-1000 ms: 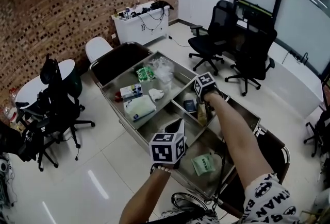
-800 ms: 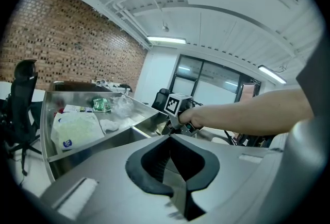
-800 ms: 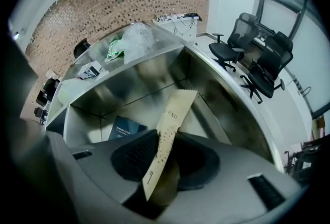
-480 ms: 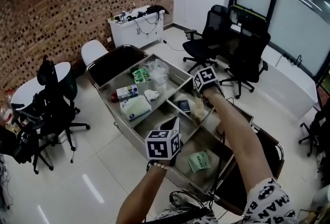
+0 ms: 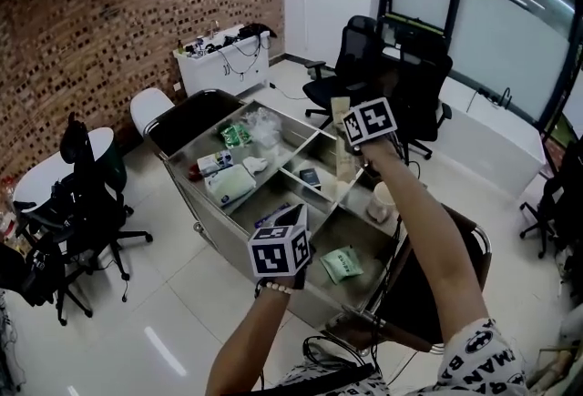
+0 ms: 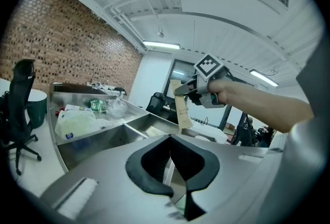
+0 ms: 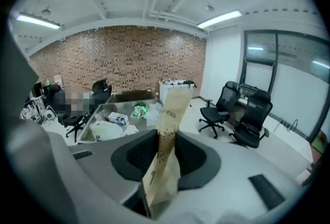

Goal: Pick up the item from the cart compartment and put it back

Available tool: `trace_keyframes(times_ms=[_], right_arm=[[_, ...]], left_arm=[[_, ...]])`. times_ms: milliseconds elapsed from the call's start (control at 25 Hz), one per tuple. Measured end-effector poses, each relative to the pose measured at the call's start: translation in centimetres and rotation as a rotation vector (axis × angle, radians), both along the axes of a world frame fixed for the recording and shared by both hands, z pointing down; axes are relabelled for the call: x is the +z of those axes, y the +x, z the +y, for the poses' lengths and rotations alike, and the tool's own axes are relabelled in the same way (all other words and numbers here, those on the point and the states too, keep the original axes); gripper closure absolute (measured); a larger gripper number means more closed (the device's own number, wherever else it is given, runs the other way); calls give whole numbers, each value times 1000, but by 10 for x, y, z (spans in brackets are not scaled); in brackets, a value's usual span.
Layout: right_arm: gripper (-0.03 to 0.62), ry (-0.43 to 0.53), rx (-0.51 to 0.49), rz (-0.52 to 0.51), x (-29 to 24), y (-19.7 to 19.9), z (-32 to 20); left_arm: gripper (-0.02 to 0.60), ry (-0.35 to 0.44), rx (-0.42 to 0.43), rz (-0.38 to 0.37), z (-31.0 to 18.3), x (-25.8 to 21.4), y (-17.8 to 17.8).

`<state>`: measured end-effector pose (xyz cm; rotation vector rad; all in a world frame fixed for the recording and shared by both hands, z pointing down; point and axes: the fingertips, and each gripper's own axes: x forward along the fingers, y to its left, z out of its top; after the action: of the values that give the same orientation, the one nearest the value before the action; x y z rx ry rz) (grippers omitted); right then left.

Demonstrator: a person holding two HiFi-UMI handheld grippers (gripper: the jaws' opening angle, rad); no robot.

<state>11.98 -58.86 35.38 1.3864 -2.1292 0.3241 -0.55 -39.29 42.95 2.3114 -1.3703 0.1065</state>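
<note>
Right gripper (image 7: 165, 160) clamped on tan paper pouch (image 7: 168, 130), held upright above the cart's (image 5: 291, 116) middle compartments. The grip is probably near the pouch's top end. Pouch looks light, thin and crinkly, likely to bend or slip, so pinch the flat faces. Left gripper (image 6: 172, 166) has jaws apart and empty, over the cart's near side. Thin metal dividers sit below the pouch, with open room above the cart.

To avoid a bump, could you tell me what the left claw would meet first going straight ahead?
Most likely the tan packet hanging from the right claw above the cart, though depth is hard to judge.
</note>
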Motion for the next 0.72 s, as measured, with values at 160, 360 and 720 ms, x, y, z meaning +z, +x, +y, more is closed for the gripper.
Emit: trace_keyframes(times_ms=[160, 360, 720], right_arm=[[470, 118, -27, -51, -40, -1, 57], [470, 232, -61, -112, -66, -5, 139], [470, 332, -119, -208, -60, -9, 294]], left_arm=[[581, 38, -18, -13, 26, -4, -8], [581, 98, -36, -27, 63, -10, -19], [581, 160, -63, -66, 159, -5, -24]])
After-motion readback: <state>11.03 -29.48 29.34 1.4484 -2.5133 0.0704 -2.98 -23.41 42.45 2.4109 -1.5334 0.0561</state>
